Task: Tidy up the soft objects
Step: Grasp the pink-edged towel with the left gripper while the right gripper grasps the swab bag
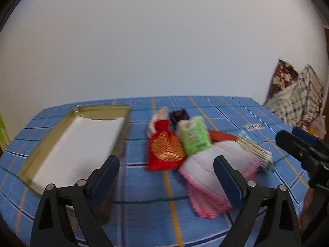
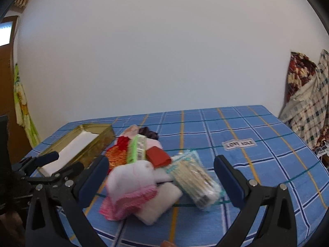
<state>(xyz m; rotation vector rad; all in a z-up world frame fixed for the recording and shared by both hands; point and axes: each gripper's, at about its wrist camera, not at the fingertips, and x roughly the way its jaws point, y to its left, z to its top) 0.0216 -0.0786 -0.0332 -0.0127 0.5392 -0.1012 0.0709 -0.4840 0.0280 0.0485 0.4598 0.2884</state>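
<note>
Blue checked cloth (image 2: 267, 144) bears label (image 2: 238, 144) reading "LOVE SOLE".

Two wrist fisheyes looking low across the blue plaid tablecloth (image 1: 144, 185) toward the wall.
Both are sharing the gold tin (image 1: 41, 148) and the soft pile, close in.

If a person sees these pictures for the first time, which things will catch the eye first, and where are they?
The eye falls first on the colourful pile in the middle of the blue checked cloth: a pink and white soft toy, a red and gold pouch and a green packet. Left of the pile stands an open gold tin with a white lining. Both the left gripper and the right gripper hover open before the pile.
</note>
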